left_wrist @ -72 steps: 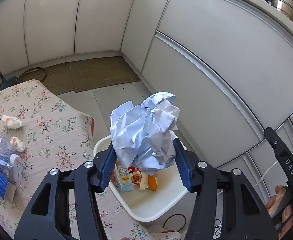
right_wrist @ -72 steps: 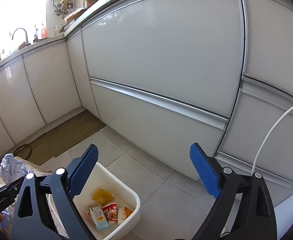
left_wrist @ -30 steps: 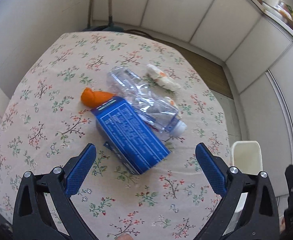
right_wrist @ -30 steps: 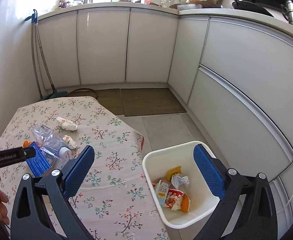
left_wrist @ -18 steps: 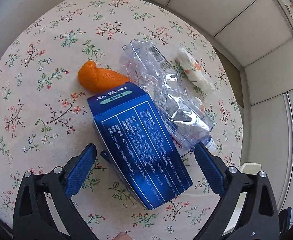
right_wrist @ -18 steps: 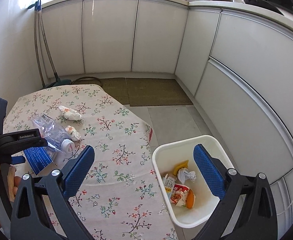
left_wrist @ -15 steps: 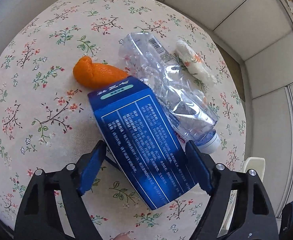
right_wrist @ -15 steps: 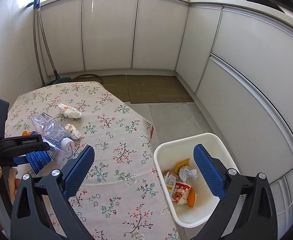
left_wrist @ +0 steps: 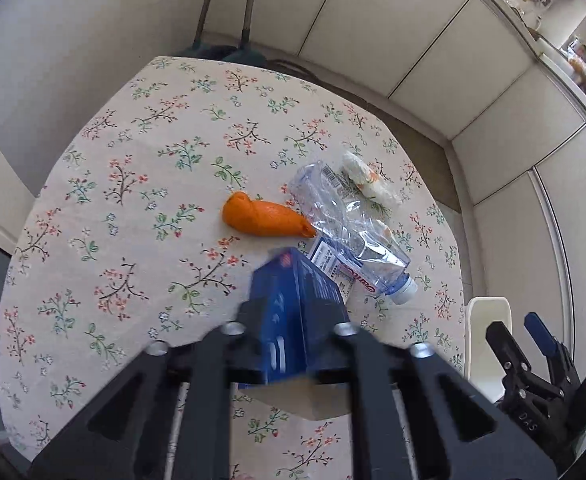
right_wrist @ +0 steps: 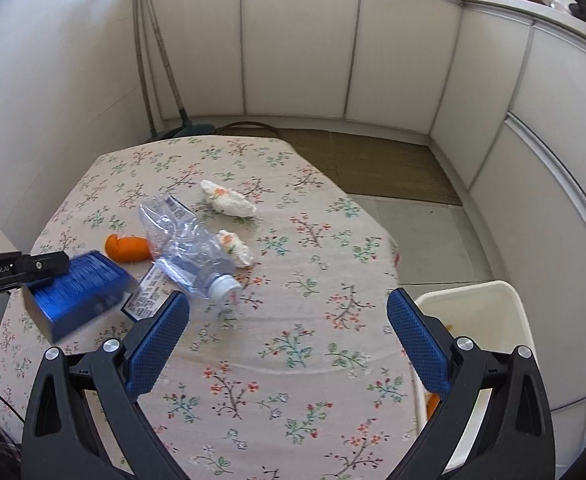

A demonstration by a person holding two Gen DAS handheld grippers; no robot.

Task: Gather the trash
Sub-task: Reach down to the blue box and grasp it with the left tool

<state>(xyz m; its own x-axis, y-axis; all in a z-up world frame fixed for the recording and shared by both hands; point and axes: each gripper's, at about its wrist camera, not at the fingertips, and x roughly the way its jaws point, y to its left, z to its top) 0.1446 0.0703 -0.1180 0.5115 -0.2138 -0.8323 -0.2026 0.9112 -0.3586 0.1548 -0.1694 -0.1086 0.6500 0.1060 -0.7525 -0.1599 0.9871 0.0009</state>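
The left gripper [left_wrist: 293, 320] has just closed its jaws and is clamped on the blue box [right_wrist: 79, 292], raised off the flowered table [right_wrist: 293, 360]; the grip should stay firm and the carry level toward the white bin [right_wrist: 489, 320] just off the table's edge. The right gripper [right_wrist: 289, 340] hangs with jaws apart, nothing between them, the crushed bottle [right_wrist: 189, 250] just beyond its fingers [right_wrist: 157, 340].

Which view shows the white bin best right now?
The right wrist view: the white bin shows its rim, inner wall and some trash inside, beside the floral table. The left wrist view catches only a narrow strip of it past the table edge.
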